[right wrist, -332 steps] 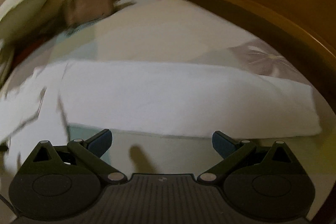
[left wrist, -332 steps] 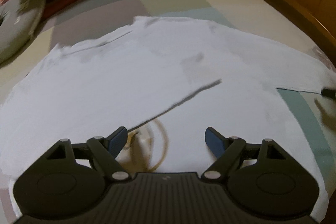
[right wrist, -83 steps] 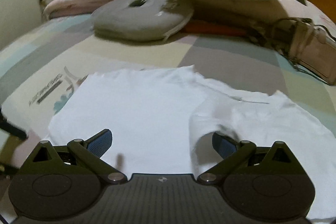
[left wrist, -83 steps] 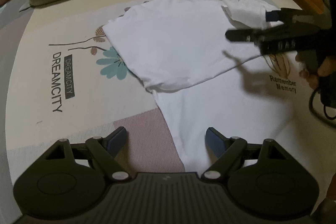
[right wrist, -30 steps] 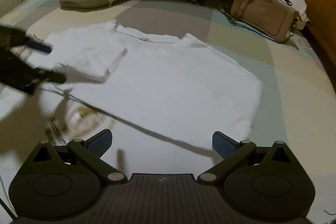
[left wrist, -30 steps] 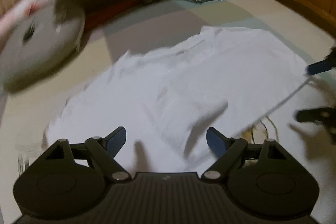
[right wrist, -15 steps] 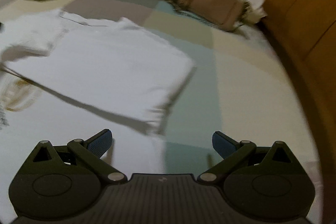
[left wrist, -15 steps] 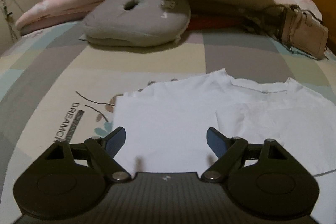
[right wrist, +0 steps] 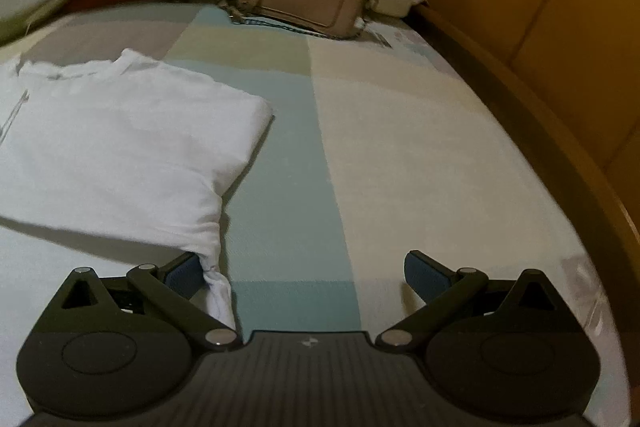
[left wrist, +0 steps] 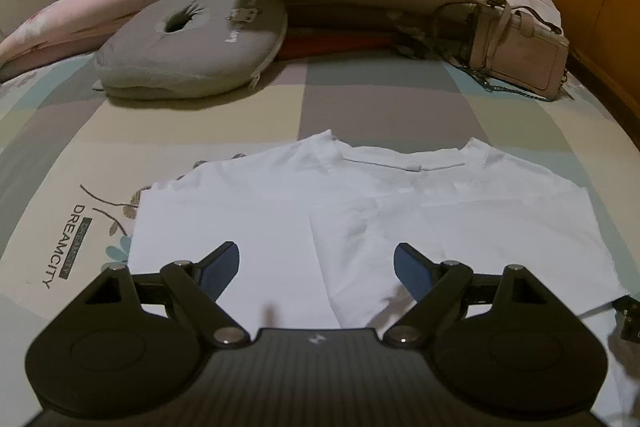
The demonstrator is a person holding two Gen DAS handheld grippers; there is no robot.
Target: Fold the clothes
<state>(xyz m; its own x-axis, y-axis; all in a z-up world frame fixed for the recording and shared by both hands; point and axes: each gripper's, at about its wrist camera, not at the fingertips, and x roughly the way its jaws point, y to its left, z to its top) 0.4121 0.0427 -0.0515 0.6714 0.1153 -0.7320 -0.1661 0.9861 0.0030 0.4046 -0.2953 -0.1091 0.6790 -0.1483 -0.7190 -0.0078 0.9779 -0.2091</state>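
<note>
Left tool [left wrist: 316, 269] spread wide, nothing in it, hovering over the near part of the white cotton t-shirt [left wrist: 360, 211]. Right tool [right wrist: 304, 275] also wide & empty, its left pad at the shirt's bunched side fold, w/ patchwork bedsheet [right wrist: 400, 147] between the pads. Shirt lies mid-bed, sides folded in, collar toward the headboard end. Risk: a pad snags that loose fold & drags it open, or grabs sheet w/ the cloth. Beyond: grey ring cushion [left wrist: 192, 43], beige handbag [left wrist: 520, 55] at far right corner

Black left tongs [left wrist: 316, 267], blue ribbed pads, silver pivot screws, right tongs [right wrist: 308, 273] alike
</note>
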